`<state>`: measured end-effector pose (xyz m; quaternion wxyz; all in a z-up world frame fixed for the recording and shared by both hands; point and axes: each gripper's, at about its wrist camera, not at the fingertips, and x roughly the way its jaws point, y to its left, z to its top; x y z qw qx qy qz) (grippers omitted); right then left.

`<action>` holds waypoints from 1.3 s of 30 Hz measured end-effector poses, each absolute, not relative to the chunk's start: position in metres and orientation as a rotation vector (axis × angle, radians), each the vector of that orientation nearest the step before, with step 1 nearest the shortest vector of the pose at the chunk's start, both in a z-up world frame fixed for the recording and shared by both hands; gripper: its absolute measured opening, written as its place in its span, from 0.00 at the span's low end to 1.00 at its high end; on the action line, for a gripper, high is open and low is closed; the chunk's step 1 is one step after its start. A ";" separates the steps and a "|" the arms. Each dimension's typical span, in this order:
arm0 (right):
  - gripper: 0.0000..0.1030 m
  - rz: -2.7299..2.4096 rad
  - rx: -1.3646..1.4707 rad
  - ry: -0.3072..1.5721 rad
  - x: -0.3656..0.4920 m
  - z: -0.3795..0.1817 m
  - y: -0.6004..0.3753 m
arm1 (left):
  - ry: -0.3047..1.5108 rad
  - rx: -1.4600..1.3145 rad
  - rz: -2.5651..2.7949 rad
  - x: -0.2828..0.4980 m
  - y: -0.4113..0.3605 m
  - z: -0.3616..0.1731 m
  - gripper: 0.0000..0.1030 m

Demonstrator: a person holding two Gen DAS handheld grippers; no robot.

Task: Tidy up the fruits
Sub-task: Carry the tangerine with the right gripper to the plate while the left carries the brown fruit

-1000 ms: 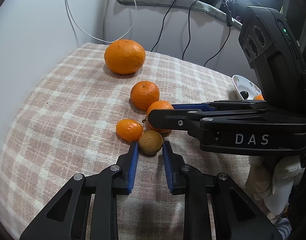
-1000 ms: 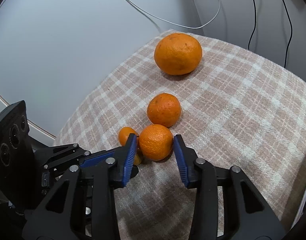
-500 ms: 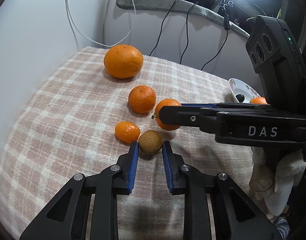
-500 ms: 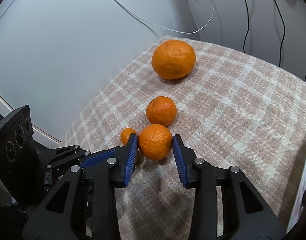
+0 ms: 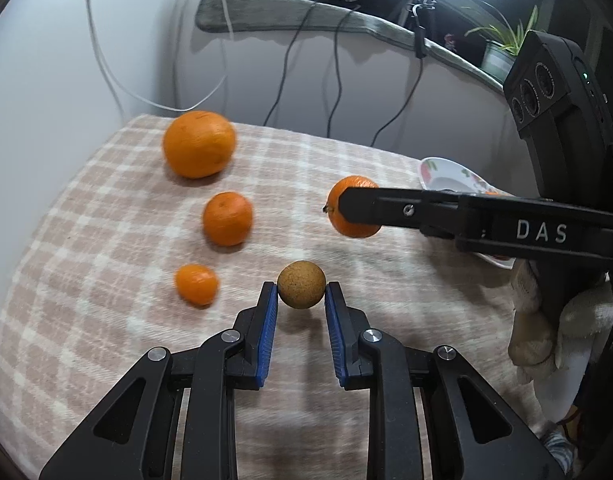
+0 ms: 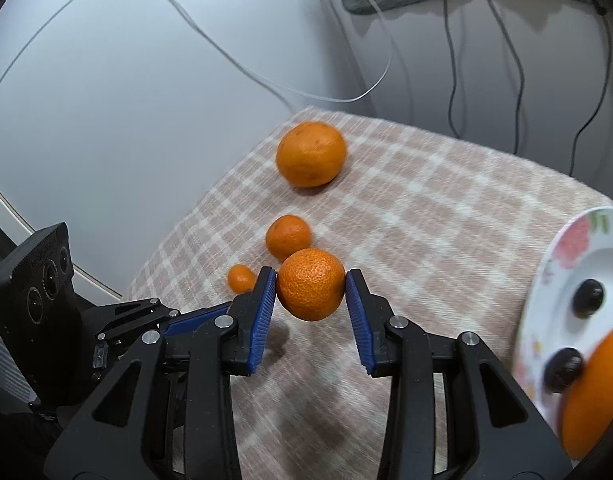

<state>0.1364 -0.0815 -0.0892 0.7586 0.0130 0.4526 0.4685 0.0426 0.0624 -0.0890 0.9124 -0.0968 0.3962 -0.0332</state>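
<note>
left tongs [image 5: 301, 294] pinch the light, hard-shelled round brown fruit [image 5: 301, 284] across its middle, right tongs [image 6: 310, 286] clenching the soft, rollable orange tangerine [image 6: 310, 283] likewise.

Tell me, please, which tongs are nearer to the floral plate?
The right tongs. They hold an orange fruit lifted above the cloth, close beside the floral plate. The left tongs, shut on the small brown fruit, are farther from it.
</note>
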 end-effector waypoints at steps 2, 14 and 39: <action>0.37 1.008 0.032 0.976 0.139 -0.086 -0.088 | 0.813 -0.192 -0.080 0.045 0.056 -0.086 0.22; 0.37 0.908 0.075 0.916 0.155 -0.075 -0.147 | 0.789 -0.157 -0.155 0.063 0.019 -0.070 0.22; 0.37 0.679 0.072 0.888 0.210 -0.085 -0.236 | 0.789 -0.103 -0.265 0.124 -0.040 -0.065 0.22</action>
